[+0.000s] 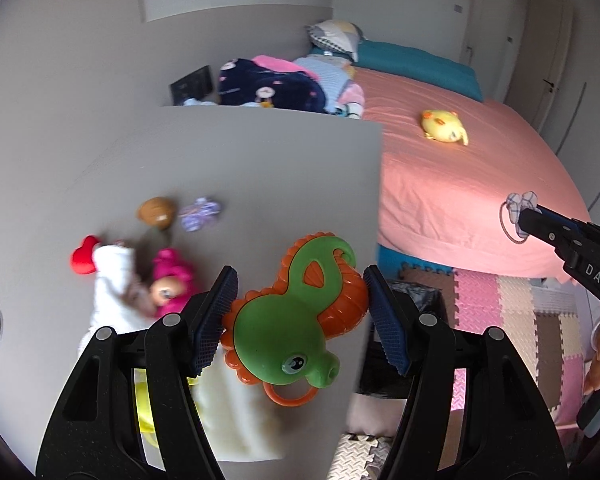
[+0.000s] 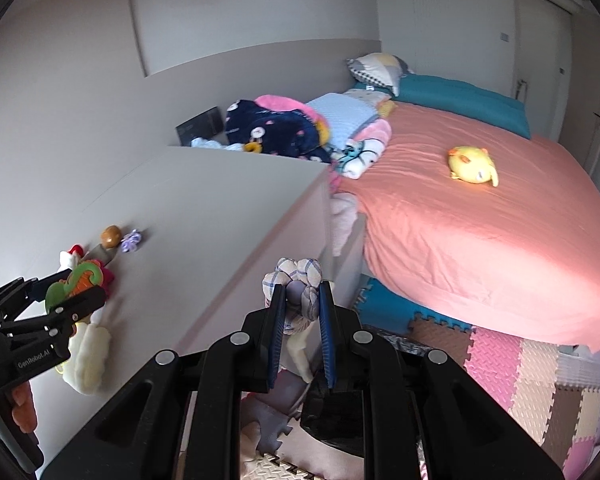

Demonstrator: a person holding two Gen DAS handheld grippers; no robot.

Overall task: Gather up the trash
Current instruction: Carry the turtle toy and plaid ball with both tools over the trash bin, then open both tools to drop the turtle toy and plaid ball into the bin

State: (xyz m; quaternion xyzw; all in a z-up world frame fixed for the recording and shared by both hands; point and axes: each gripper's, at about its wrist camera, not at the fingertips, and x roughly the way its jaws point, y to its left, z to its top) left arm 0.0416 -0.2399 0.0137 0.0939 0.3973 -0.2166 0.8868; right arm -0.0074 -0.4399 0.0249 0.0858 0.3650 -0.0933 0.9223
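While both tools carry items clear of the tabletop (image 1: 260, 160), the left tool (image 1: 300, 308) clamps the seahorse toy (image 1: 296, 320) and the right tool (image 2: 300, 308) pinches the checked hair tie (image 2: 296, 280).

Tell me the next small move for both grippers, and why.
Probably carry both loads toward the dark bin beside the grey cabinet: the left gripper holds a green-and-orange plastic seahorse toy, the right gripper a checked fabric hair tie.
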